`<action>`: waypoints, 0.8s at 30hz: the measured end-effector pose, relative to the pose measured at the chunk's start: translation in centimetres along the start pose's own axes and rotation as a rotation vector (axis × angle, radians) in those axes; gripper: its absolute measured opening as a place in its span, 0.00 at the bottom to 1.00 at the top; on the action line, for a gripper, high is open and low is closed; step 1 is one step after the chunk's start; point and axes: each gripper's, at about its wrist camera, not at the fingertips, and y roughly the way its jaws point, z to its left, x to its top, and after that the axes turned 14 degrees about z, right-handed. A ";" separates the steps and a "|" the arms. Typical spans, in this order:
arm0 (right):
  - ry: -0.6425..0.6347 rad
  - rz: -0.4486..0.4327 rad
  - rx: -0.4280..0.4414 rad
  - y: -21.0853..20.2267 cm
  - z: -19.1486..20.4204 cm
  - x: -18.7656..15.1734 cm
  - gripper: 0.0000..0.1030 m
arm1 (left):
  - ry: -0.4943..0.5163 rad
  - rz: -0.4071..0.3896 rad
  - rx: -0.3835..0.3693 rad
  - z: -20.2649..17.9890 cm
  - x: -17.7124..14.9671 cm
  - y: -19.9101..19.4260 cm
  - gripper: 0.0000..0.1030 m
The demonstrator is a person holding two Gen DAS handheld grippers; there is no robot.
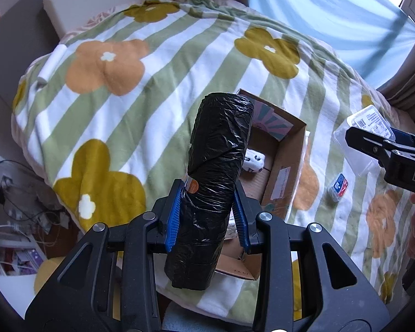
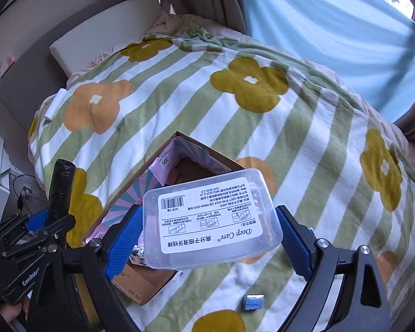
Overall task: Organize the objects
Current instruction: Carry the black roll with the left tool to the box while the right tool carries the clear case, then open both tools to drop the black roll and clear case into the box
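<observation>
My left gripper (image 1: 207, 215) is shut on a black roll of garbage bags (image 1: 218, 166), which stands up between the blue pads (image 1: 173, 218). Behind the roll an open cardboard box (image 1: 298, 144) lies on the flowered blanket, with a small white spotted item (image 1: 254, 160) inside. My right gripper (image 2: 209, 221) is shut on a clear plastic box with a white "Deep Care" label (image 2: 210, 215), held over the near right part of the cardboard box (image 2: 202, 144). The right wrist view shows the left gripper (image 2: 47, 215) and its black roll (image 2: 61, 188) at the lower left.
A small blue packet (image 2: 253, 301) lies on the blanket (image 2: 304, 127) right of the cardboard box. A white foam block (image 1: 77, 5) sits at the bed's far left, and a white roll (image 1: 52, 61) by the left edge. A fan and cables (image 1: 19, 191) stand on the floor left.
</observation>
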 end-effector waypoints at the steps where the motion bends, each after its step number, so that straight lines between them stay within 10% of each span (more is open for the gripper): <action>1: -0.020 0.009 0.001 0.7 0.4 0.7 0.89 | -0.008 0.009 0.001 0.1 0.1 0.5 0.30; 24: -0.192 0.264 0.095 20.6 3.4 9.5 0.88 | -0.035 0.253 0.006 -2.9 1.6 17.3 0.30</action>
